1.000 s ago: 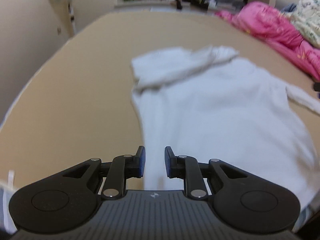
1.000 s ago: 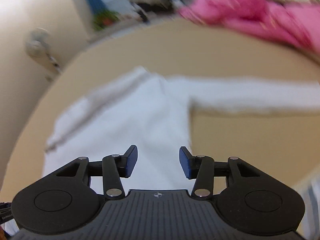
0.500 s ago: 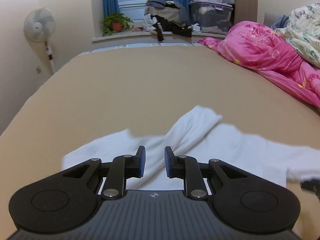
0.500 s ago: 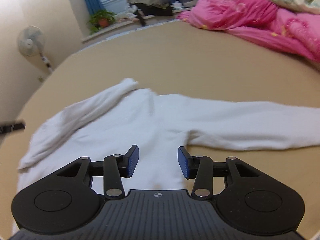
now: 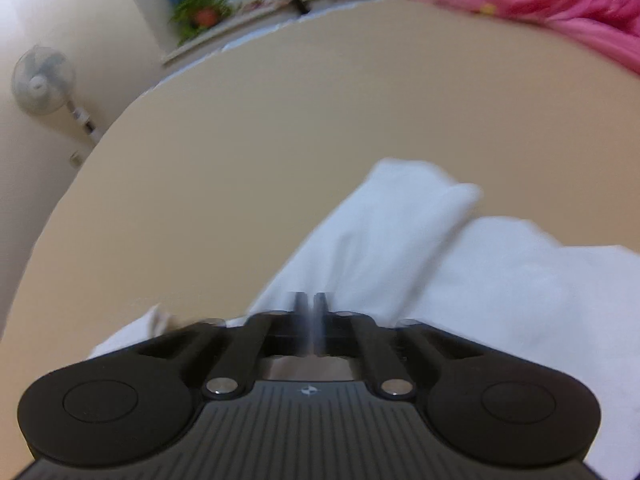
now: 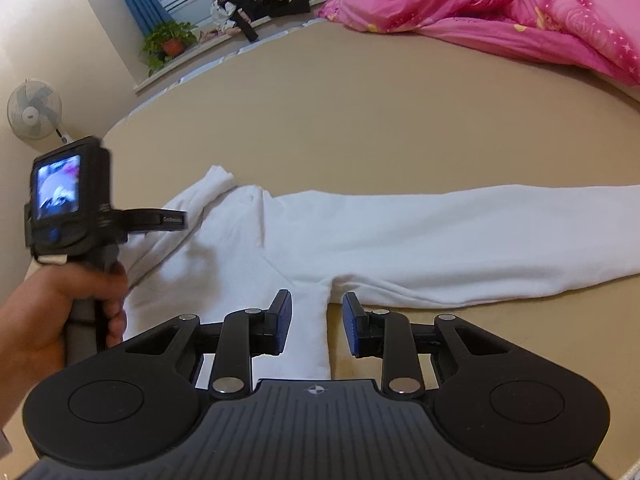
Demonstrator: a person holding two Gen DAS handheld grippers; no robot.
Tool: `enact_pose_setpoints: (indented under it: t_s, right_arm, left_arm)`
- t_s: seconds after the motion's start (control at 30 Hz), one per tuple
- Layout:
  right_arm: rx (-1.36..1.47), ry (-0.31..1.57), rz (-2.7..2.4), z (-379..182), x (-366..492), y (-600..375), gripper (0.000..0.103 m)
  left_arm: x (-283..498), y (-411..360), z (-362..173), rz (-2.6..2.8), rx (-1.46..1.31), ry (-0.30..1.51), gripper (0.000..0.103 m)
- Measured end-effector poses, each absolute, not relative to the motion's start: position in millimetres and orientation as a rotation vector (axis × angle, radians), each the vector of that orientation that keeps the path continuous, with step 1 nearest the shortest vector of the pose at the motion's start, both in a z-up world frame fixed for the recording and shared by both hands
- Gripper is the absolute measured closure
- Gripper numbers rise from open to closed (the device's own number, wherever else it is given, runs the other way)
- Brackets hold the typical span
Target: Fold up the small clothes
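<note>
- Tan bed surface (image 6: 400, 120) fills both views, with a pink quilt (image 6: 500, 16) heaped along its far right side and a windowsill with a potted plant (image 6: 170, 42) and a wall fan (image 6: 34, 112) at the far left.
- White long-sleeved top (image 6: 280, 248) lies flat on the near part of the bed; 1 sleeve (image 6: 480, 232) runs out long and straight to the right, its long axis crosswise to both tools, while the other sleeve (image 6: 192, 200) is already folded in at the left shoulder.
- Right gripper (image 6: 316, 330) hangs over the top's side edge just below the armpit, its jaws having just been closing; the cloth edge sits between the blue pads (image 6: 282, 320) with daylight on both sides, so nothing is pinched yet.
- Left gripper (image 5: 310, 312), seen blurred in its own view, has its jaws pressed together over the top's left part; whether any cloth is caught between them cannot be told.
- In the right wrist view, a hand (image 6: 60, 312) grips the left tool's handle at the top's left flank, with the folded-in sleeve just beyond it.
- Outstretched sleeve is nearer the right gripper, so folding it inward likely falls to that side.
- Open bed beyond the garment and to its right leaves ample room; the quilt is well apart from the sleeve.
</note>
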State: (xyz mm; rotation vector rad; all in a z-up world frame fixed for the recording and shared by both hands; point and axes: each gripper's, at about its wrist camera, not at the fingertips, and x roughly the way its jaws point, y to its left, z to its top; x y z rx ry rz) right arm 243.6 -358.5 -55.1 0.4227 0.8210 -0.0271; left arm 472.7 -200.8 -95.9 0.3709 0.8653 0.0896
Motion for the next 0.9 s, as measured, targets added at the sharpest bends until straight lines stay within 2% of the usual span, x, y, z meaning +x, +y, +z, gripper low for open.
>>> enact_pose_setpoints:
  t_s: [0.2, 0.3, 0.37, 0.43, 0.6, 0.67, 0.7, 0.73, 0.8, 0.83, 0.9]
  right_arm:
    - [0.405, 0.832, -0.023, -56, 245, -353, 0.073]
    - [0.389, 0.84, -0.009, -54, 244, -343, 0.073]
    - [0.372, 0.829, 0.011, -50, 243, -332, 0.073]
    - [0.354, 0.827, 0.02, -50, 241, -322, 0.073]
    - [0.396, 0.902, 0.044, -65, 244, -311, 0.073]
    - [0.4, 0.93, 0.051, -72, 244, -310, 0.073]
    - [0.395, 0.942, 0.054, -75, 245, -311, 0.072]
    - [0.39, 0.952, 0.058, -78, 245, -310, 0.071]
    - [0.384, 0.975, 0.068, -84, 246, -312, 0.07]
    - [0.387, 0.985, 0.068, -86, 247, -314, 0.07]
    - [0.403, 1.003, 0.07, -90, 249, -318, 0.07]
  left_arm:
    - [450, -90, -39, 0.126, 0.135, 0.746, 0.103]
    - [441, -61, -25, 0.073, 0.085, 0.752, 0.103]
    - [435, -67, -21, -0.016, 0.094, 0.747, 0.099]
    - [434, -89, -24, -0.092, 0.132, 0.723, 0.09]
    - [446, -155, -57, -0.186, 0.151, 0.764, 0.084]
    - [456, -177, -72, -0.204, 0.176, 0.787, 0.067]
    - [458, -188, -78, -0.208, 0.193, 0.798, 0.053]
    - [463, -199, -86, -0.202, 0.218, 0.801, 0.048]
    - [470, -213, -99, -0.182, 0.266, 0.805, 0.049]
    - [474, -217, -106, -0.171, 0.285, 0.817, 0.063]
    - [480, -218, -120, -0.121, 0.353, 0.864, 0.101]
